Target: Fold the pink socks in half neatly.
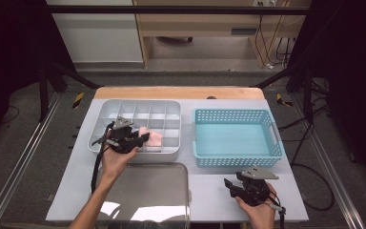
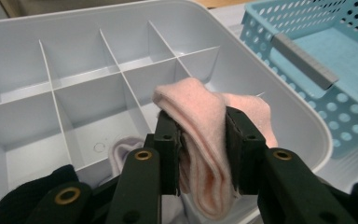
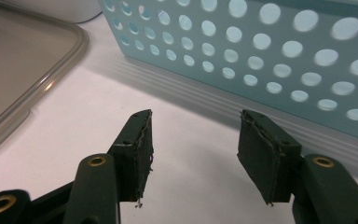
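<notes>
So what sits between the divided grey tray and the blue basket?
Nothing: in the high view a bare strip of white table separates the divided grey tray from the blue basket.

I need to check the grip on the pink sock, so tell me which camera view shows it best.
The left gripper view: the pink sock sits folded and large between the left gripper pads, over the grey divided tray. The high view gives just a small pink patch past the gripper, above the tray's front row.
</notes>
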Tool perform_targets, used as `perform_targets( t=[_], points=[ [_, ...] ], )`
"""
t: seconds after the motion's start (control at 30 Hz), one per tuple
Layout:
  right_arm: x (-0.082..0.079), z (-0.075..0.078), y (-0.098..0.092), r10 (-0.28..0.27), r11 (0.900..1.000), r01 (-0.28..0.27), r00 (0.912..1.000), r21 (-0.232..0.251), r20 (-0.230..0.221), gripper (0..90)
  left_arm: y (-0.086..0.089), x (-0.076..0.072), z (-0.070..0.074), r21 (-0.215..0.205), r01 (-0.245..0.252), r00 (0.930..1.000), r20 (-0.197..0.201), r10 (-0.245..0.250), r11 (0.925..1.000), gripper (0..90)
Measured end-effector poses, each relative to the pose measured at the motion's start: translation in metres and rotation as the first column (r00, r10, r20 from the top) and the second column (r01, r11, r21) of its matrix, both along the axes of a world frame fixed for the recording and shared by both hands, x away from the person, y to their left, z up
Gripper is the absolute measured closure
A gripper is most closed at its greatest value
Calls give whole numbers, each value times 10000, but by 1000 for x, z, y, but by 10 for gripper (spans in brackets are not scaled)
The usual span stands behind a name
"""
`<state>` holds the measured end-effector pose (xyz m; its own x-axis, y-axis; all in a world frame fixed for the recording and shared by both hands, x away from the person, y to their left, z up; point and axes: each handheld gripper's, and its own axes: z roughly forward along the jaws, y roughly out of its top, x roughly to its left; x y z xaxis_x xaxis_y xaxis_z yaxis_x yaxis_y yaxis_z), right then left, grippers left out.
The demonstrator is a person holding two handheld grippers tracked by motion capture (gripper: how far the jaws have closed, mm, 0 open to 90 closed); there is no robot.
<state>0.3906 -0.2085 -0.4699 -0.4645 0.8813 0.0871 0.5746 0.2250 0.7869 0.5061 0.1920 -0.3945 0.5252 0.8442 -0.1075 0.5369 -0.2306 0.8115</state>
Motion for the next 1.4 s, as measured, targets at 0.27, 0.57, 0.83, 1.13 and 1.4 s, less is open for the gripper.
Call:
perform_targets(
  t=[0.27,0.57,0.83,1.13,1.4],
  points=[
    [2,-4,3,174,9998,-176,9996,-79,-216,458,-6,8,-12,517,-6,9993,-375,26,9987,674],
    [3,-5,4,201,9997,-206,9994,-150,-279,458,-9,7,-17,1225,-12,9990,-446,67,9925,677],
    [4,-6,5,246,9996,-251,9991,-158,-353,459,-18,7,-20,1720,94,9991,-416,-23,9851,677],
    [4,-7,6,268,9995,-274,9988,-141,-417,462,-23,4,-18,2341,-24,9986,-509,147,9722,678],
    [5,-8,6,322,9994,-328,9985,-129,-440,467,-19,9,-25,1168,511,9941,-1011,-393,9918,676]
  ],
)
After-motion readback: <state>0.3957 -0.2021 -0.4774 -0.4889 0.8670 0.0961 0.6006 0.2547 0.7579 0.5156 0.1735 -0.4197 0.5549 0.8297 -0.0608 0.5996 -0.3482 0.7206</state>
